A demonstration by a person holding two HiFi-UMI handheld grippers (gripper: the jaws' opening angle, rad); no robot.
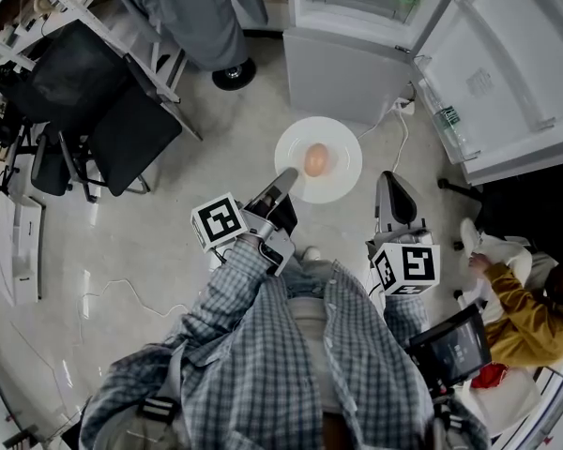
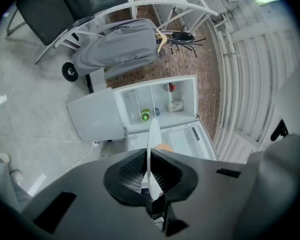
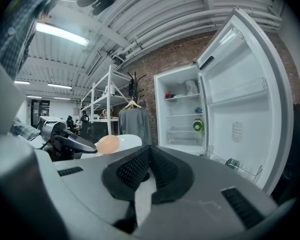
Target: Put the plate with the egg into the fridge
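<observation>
We hold the white plate (image 1: 342,184) in the air before the open fridge (image 1: 352,64), with the egg (image 1: 315,159) near the plate's centre. On the left gripper (image 1: 286,178), fingers clamped on the plate's near-left rim. On the right gripper (image 1: 391,184), fingers closed together and empty, just beside the plate's right edge, apart from it. The fridge door (image 1: 507,73) is swung wide.

Head view's top edge cuts off the fridge (image 1: 349,71)

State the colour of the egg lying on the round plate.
Pale peach-orange: the small oval egg sits on a round white plate; clearest in the head view.
</observation>
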